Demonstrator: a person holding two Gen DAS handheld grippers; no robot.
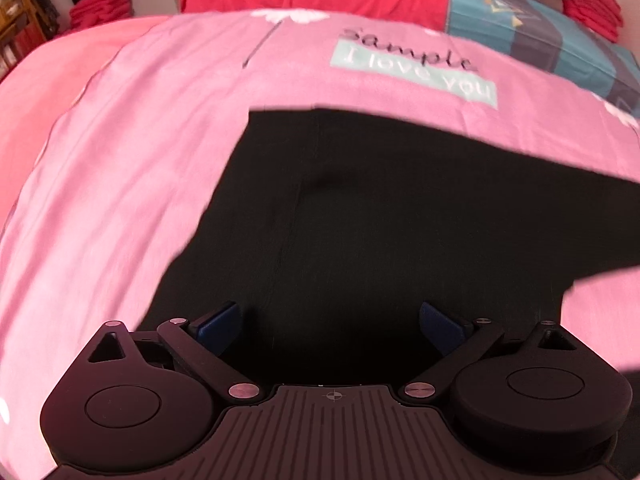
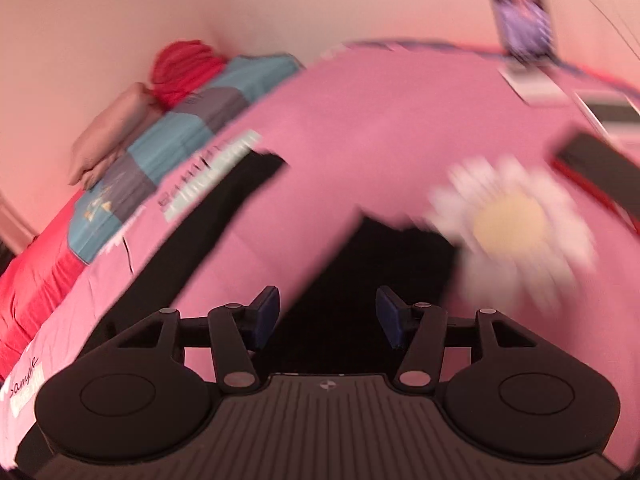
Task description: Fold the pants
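Black pants (image 1: 360, 208) lie flat on a pink bedspread (image 1: 140, 160). My left gripper (image 1: 330, 318) hovers over their near part, its blue pads (image 1: 220, 322) far apart with nothing pinched between them: open. In the blurred right wrist view, one black pant part (image 2: 384, 256) lies just ahead of my right gripper (image 2: 328, 312), and another black strip (image 2: 208, 224) runs away to the left. The right jaws stand apart, with dark cloth showing in the gap behind them and no pad pressing on it.
The bedspread carries a "sample I love you" print (image 1: 416, 68) and a large daisy print (image 2: 512, 224). A blue and grey pillow (image 1: 540, 40) and a red cushion (image 2: 184, 68) lie at the head, by the wall. Flat dark items (image 2: 600, 168) rest at the bed's far right.
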